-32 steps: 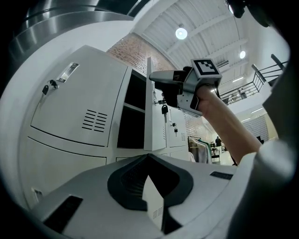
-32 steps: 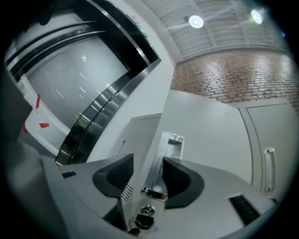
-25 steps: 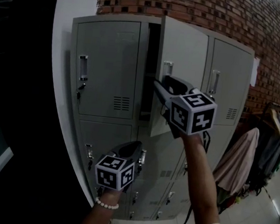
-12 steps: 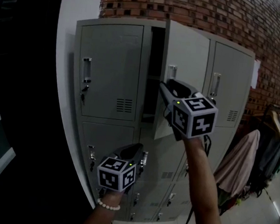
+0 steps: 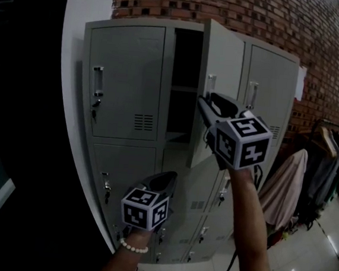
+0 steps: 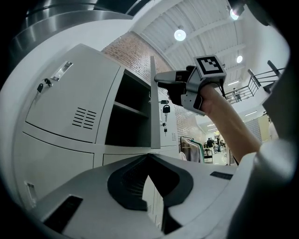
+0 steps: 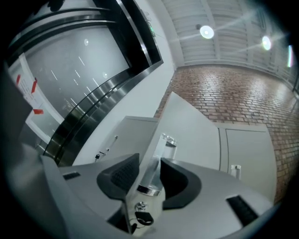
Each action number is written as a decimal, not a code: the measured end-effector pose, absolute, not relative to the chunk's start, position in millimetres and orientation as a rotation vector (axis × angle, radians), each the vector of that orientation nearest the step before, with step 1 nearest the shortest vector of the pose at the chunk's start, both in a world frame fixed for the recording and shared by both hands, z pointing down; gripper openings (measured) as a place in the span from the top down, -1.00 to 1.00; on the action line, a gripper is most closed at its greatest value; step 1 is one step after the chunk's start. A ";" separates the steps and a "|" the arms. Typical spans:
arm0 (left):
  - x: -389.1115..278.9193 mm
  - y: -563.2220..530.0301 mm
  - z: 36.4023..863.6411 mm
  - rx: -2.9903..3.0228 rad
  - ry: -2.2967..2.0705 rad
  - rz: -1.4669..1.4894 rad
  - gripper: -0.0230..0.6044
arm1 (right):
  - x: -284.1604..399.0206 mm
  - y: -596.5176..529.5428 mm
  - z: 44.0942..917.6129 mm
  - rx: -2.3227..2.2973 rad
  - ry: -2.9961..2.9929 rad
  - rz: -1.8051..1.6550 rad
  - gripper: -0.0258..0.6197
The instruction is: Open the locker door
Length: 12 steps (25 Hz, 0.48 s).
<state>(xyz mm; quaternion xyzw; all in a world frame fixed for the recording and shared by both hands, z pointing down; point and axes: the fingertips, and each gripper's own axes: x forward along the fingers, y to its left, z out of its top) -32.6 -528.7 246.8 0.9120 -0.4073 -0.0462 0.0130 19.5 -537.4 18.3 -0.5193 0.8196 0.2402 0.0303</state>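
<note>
The grey locker door in the top row stands swung out, with the dark compartment and its shelf showing. My right gripper is shut on the chrome handle at the door's free edge. Its jaws have just been closing, with the handle and door edge between the pads. A key hangs in the lock below the handle. Lower down, my left gripper is shut and holds nothing, in front of the lower lockers. The left gripper view shows the door edge-on and the right gripper on it.
A closed locker with its own handle sits left of the opening, and another to the right. Behind is a brick wall. A white column borders the left side. Clothes hang on a rack at the right.
The locker door has swung further out, showing more of the compartment. My right gripper moved with the handle. The left gripper stayed low, shifting only slightly.
</note>
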 end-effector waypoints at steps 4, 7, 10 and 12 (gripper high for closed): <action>-21.7 -518.5 248.3 2.865 -1.223 -0.128 0.94 | 36.2 -518.6 19.3 -1.645 2.483 0.759 0.45; -8.2 -509.8 249.7 2.887 -1.176 -0.118 0.94 | 50.3 -505.0 20.2 -1.671 2.464 0.780 0.49; 8.7 -501.1 252.5 2.910 -1.117 -0.103 0.94 | 67.0 -492.5 20.8 -1.720 2.433 0.794 0.54; 19.6 -495.9 254.8 2.924 -1.078 -0.094 0.94 | 79.2 -484.0 22.2 -1.762 2.408 0.803 0.56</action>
